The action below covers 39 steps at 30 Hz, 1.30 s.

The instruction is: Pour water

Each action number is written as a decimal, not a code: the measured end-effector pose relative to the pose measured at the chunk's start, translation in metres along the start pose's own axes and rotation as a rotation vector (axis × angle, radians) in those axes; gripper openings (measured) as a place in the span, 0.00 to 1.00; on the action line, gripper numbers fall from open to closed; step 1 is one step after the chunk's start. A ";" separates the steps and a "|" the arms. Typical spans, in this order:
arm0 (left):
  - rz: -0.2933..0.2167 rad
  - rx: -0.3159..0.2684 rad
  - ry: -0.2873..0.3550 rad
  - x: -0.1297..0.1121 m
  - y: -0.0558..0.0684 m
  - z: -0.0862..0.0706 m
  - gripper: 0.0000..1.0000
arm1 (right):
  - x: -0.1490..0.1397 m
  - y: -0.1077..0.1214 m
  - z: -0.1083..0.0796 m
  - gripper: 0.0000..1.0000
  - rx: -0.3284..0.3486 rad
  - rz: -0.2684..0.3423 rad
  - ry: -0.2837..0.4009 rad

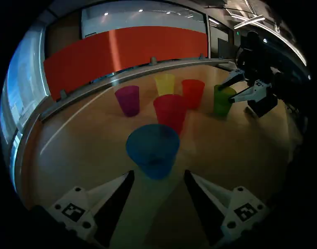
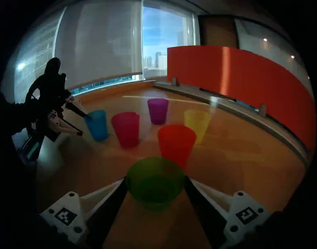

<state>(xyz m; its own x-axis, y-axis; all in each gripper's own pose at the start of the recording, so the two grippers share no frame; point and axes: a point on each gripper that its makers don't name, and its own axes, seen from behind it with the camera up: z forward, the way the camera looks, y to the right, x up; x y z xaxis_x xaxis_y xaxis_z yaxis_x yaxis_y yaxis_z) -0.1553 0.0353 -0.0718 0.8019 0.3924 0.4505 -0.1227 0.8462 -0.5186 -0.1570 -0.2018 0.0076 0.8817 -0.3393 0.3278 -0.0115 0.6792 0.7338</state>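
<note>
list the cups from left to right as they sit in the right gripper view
blue cup → pink cup → purple cup → red cup → yellow cup; green cup left out, since it sits straight below the purple one
</note>
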 end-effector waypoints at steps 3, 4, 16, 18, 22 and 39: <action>-0.002 0.003 0.001 0.000 0.000 -0.002 0.89 | -0.001 0.000 -0.002 1.00 -0.006 0.001 -0.001; -0.002 0.005 0.002 0.000 0.000 -0.002 0.89 | -0.002 -0.001 -0.004 1.00 -0.008 0.002 -0.002; -0.029 0.060 0.044 0.005 -0.015 -0.018 0.89 | -0.012 -0.001 -0.034 1.00 -0.059 0.024 0.010; -0.035 0.074 0.058 0.006 -0.018 -0.021 0.89 | -0.011 0.000 -0.040 1.00 -0.073 0.029 0.020; -0.050 0.103 0.091 0.012 -0.025 -0.030 0.89 | -0.010 0.004 -0.054 1.00 -0.113 0.046 0.042; -0.150 0.284 0.321 0.061 -0.068 -0.068 0.89 | 0.012 0.041 -0.113 1.00 -0.354 0.142 0.192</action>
<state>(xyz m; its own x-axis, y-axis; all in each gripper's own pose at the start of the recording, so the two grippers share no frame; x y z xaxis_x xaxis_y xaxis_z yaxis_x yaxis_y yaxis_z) -0.0586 -0.0228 -0.0586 0.9583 0.1645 0.2337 -0.1114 0.9681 -0.2245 -0.0940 -0.1043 -0.0257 0.9551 -0.1218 0.2700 -0.0062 0.9032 0.4292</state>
